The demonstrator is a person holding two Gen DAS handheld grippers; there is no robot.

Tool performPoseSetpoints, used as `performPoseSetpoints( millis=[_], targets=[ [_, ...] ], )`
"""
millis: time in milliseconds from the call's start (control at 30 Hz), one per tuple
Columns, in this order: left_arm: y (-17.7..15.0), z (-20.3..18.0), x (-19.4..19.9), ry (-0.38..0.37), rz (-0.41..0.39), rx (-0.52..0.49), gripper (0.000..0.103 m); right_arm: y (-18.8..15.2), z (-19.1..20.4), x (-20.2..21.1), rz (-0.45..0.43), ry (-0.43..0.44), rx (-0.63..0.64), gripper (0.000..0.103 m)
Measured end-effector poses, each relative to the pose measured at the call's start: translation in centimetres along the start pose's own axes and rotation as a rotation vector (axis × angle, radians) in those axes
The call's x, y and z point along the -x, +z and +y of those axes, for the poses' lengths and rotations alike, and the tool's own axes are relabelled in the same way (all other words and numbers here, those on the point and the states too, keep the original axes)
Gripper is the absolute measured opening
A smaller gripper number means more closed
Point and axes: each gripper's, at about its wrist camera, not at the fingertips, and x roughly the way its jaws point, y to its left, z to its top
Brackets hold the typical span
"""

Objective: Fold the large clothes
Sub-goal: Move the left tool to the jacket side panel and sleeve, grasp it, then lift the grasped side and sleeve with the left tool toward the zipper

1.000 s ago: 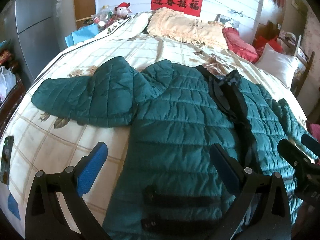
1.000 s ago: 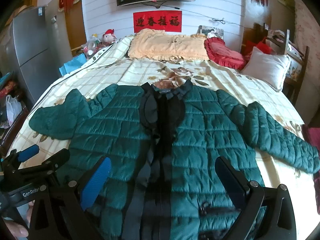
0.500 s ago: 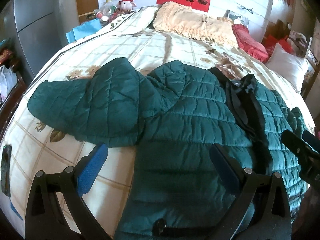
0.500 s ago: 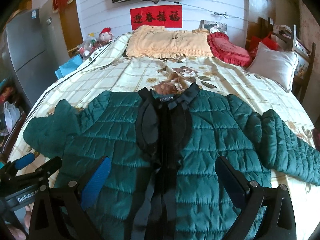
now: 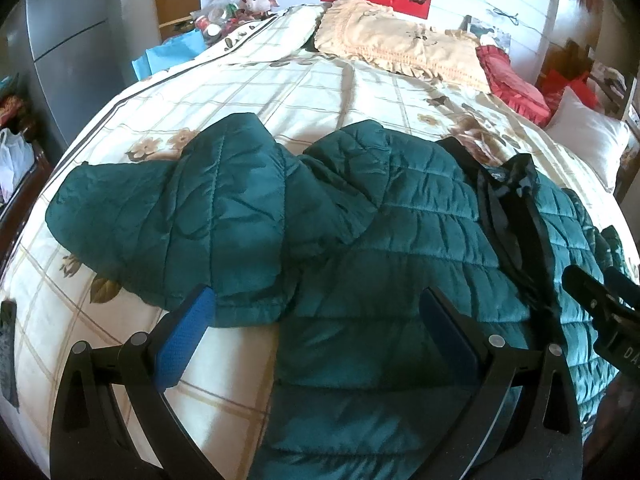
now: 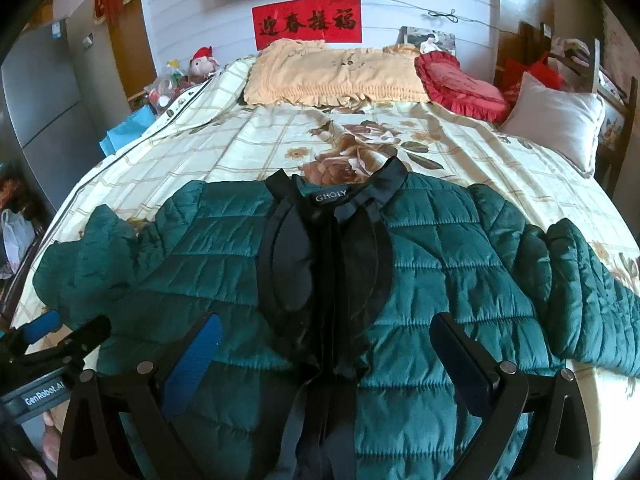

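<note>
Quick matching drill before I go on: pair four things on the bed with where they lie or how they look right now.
Things:
1. jacket
2. red cushion
3. white pillow
4. yellow pillow

States:
A. at the bed's right edge, propped up
B. at the head of the bed, under the red banner
C. spread flat, front up, sleeves out to both sides
D. between the yellow and white pillows

Pairs: 1-C, 2-D, 3-A, 4-B

bright daylight, sheen on the green jacket (image 6: 440,260), heavy fisheye bending with black corners, mostly sharp focus
</note>
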Motion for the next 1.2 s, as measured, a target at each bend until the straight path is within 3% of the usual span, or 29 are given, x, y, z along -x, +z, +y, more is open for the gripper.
performPoseSetpoints(
  millis=[367,533,733,967,1100,1200],
  targets=[
    [0.6,1.8,-1.6,0.01,0.02,0.036,0.102,0.4,0.3,-2.1,0.013,0.01,0.005,0.103],
    [0.9,4.8,-1.3,0.013,0.004,0.087,0.102,0.3,0.2,-3.0,0.028,0.019,0.002,0.103],
    [1.3,11.9,-1.2,0.086,-0.014,0.217,0.102,0.0,0.2,-3.6,0.045,0.026,-0.006,0.103],
    [1.3,22.7,-2.9,0.217,-0.03,0.462,0.102,-0.2,0.9,-3.6,0.044,0.039,0.01,0.103],
    [1.3,27.6,-5.1,0.295,0.003,0.56,0.101,-0.2,0.9,-3.6,0.049,0.039,0.016,0.103],
    [1.4,30.5,-6.5,0.305,0.016,0.639,0.1,-0.3,0.8,-3.6,0.049,0.041,0.015,0.103]
  ],
)
